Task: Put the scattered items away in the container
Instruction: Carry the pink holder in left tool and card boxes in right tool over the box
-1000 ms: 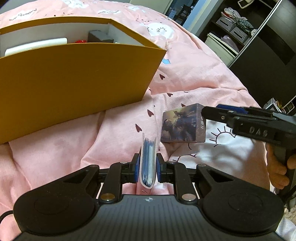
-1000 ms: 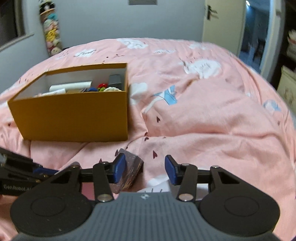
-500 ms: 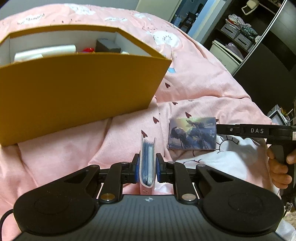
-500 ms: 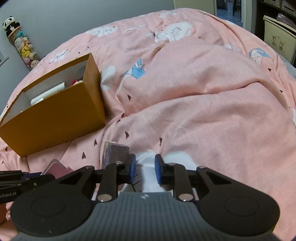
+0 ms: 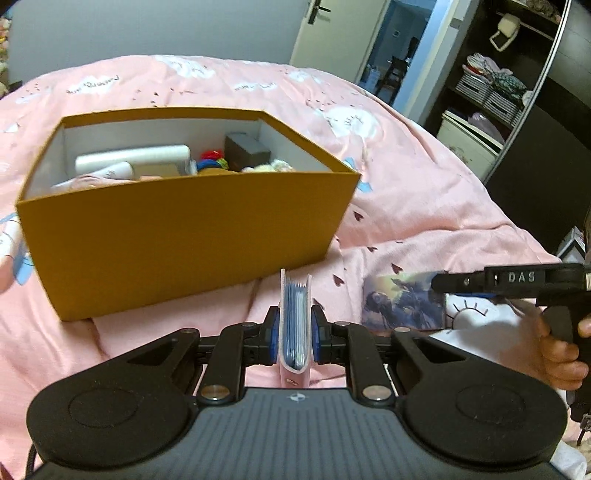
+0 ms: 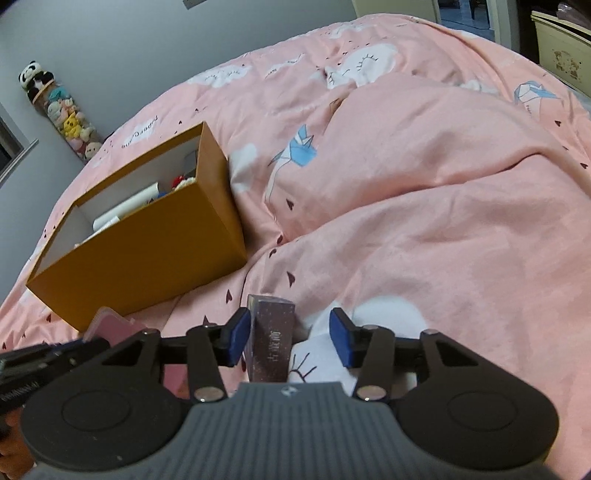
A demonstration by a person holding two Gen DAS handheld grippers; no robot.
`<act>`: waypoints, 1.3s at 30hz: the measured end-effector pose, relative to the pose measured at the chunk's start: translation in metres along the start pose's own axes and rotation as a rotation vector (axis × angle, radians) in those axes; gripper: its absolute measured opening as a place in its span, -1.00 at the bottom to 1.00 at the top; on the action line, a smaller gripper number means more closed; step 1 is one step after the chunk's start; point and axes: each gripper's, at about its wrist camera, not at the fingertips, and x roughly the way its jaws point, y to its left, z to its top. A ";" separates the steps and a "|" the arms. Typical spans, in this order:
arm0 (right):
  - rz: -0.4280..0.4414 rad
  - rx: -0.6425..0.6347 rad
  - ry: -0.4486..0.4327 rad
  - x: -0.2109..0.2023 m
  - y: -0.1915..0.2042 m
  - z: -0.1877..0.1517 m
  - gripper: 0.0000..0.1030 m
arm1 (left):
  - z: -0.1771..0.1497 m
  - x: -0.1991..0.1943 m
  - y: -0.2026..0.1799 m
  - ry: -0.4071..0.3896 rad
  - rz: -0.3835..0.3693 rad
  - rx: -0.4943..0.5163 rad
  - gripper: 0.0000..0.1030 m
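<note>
Grey wall [image 5: 147,33], pink duvet [image 6: 424,184], open door [image 5: 332,29], dark shelving [image 5: 491,92].

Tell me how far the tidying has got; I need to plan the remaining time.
Done: several items lie in the orange box. In hand: the left gripper clamps a pink card holder. Left: the picture-printed box sits on the bedspread between the right gripper's opening jaws, unclamped.

Your box [image 5: 192,236] sits on the bed [image 5: 424,192], with a tube [image 5: 133,160] and other small items inside it. Nearer you and to its right, a card box [image 5: 402,306] lies on the bed, beside the card holder [image 5: 294,325] in front of you.
</note>
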 end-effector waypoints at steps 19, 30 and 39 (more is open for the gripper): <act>0.074 -0.152 0.055 0.012 0.029 -0.001 -0.51 | 0.007 -0.024 0.027 -0.047 0.041 -0.062 -0.64; 0.283 -0.191 -0.046 -0.026 0.064 0.046 -0.51 | 0.045 -0.067 0.027 -0.158 -0.021 -0.079 -0.64; 0.370 -0.253 -0.161 -0.027 0.107 0.090 -0.51 | 0.101 -0.089 0.043 -0.330 0.028 -0.095 -0.65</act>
